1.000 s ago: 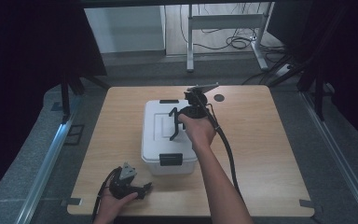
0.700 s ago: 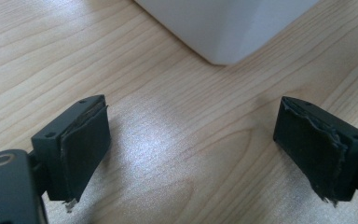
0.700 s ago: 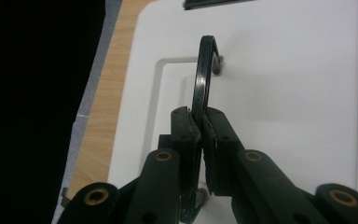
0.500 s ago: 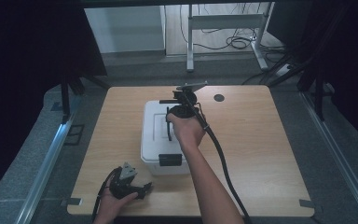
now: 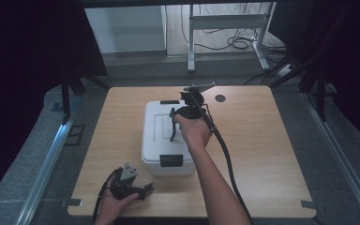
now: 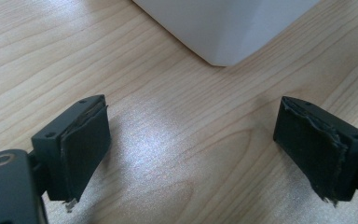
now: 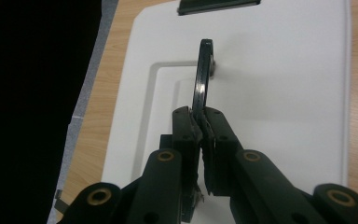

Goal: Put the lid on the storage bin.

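Note:
A white lidded box (image 5: 157, 140) stands in the middle of the wooden table (image 5: 262, 154), with a black latch (image 5: 171, 161) on its front end. Its thin black carry handle (image 5: 172, 125) is swung upright over the lid. My right gripper (image 5: 176, 123) is above the lid and is shut on that handle. In the right gripper view the jaws pinch the handle (image 7: 203, 74) edge-on at my right gripper (image 7: 200, 123), over the white lid (image 7: 284, 93). Near the table's front left, my left gripper (image 5: 143, 190) lies open. A box corner (image 6: 223, 28) lies beyond my left gripper (image 6: 191, 140), which holds nothing.
A second black latch (image 5: 169, 101) sits at the box's far end. A small dark round spot (image 5: 220, 98) marks the table behind the box. The right gripper's cable (image 5: 227, 159) trails across the table's right half. Metal rails (image 5: 47, 164) flank the table.
The right hand drifted a little left and then back right while keeping hold of the raised handle. The left gripper and the box have stayed in place.

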A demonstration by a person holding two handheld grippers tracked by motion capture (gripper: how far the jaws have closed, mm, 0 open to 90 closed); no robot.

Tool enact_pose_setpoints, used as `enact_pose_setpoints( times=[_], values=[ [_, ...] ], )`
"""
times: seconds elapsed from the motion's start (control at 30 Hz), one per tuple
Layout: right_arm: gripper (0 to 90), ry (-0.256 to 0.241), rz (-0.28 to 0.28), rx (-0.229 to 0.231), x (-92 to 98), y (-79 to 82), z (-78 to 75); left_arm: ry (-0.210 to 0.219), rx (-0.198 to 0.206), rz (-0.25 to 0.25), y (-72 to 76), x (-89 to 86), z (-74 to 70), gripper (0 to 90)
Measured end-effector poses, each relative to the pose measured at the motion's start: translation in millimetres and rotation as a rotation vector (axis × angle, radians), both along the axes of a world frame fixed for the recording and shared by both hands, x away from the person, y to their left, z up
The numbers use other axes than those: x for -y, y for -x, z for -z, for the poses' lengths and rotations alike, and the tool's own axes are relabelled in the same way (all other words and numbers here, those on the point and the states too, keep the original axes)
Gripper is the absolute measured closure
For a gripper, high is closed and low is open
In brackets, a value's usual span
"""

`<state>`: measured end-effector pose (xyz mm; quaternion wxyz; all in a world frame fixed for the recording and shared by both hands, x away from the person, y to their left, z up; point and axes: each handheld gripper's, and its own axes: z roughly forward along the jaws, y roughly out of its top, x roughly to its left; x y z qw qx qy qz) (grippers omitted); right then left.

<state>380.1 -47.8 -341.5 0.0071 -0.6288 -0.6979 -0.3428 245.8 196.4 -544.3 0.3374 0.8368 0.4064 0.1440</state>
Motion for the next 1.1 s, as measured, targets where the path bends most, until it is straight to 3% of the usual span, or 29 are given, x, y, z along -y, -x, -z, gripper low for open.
enact_pose_setpoints(
  times=[0.27, 0.3, 0.43, 0.73, 0.9, 1.0, 1.1],
  values=[
    [85.4, 0.032, 0.004, 0.011, 3.5, -0.7, 1.2, 0.000, 0.000, 0.000, -0.1, 0.1, 0.0, 10.5],
    [85.4, 0.010, 0.009, 0.004, 7.5, -1.0, 3.4, 0.000, 0.000, 0.000, -0.1, 0.1, 0.0, 10.6],
    [85.2, 0.000, 0.008, 0.007, 8.4, -0.8, 4.3, 0.000, 0.000, 0.000, -0.1, 0.1, 0.0, 10.5],
    [73.7, -0.047, -0.081, 0.062, 19.9, 1.2, 0.0, 0.000, 0.000, 0.001, 0.0, 0.1, 0.0, 10.6],
    [69.1, -0.034, -0.138, 0.103, 30.7, 2.8, 0.1, -0.001, -0.001, 0.001, -0.1, 0.0, -0.1, 10.6],
    [64.1, -0.005, -0.182, 0.141, 48.7, 5.9, 3.4, -0.003, -0.002, 0.001, -0.1, -0.1, -0.2, 10.6],
    [62.7, -0.011, -0.181, 0.143, 60.7, 6.7, 8.0, -0.002, -0.001, 0.002, -0.1, -0.1, -0.1, 10.6]
  ],
)
